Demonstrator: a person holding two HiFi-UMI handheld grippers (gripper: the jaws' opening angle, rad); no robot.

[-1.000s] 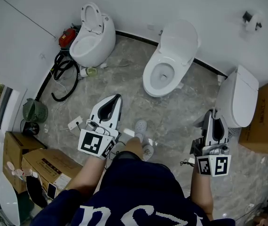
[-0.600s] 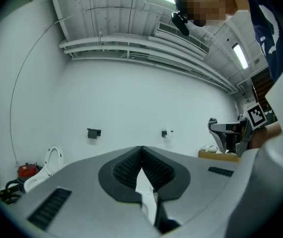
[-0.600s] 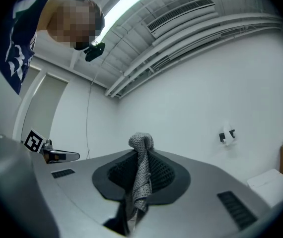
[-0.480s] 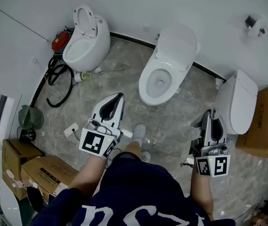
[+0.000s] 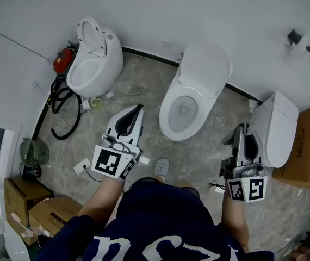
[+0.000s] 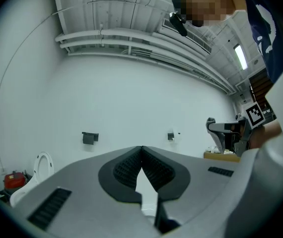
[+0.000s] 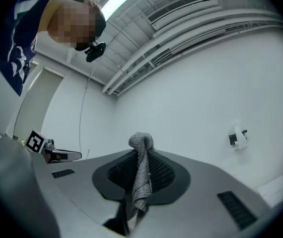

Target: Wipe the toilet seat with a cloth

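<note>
Grey knitted cloth (image 7: 140, 180) clamped in my right hand-held gripper (image 7: 141, 151); left hand-held gripper (image 6: 141, 151) closed, empty; white toilet seat (image 5: 167, 113) well apart.

Open toilet (image 5: 194, 88) ahead, left gripper (image 5: 137, 111), right gripper (image 5: 246, 130)

I read the head view as steeply down over the middle toilet (image 5: 193, 91); both gripper views tilt upward, sharing the white wall (image 6: 131, 93).

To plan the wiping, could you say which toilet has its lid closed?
The rightmost toilet, by the right tongs; the left toilet and middle toilet stand open.
</note>
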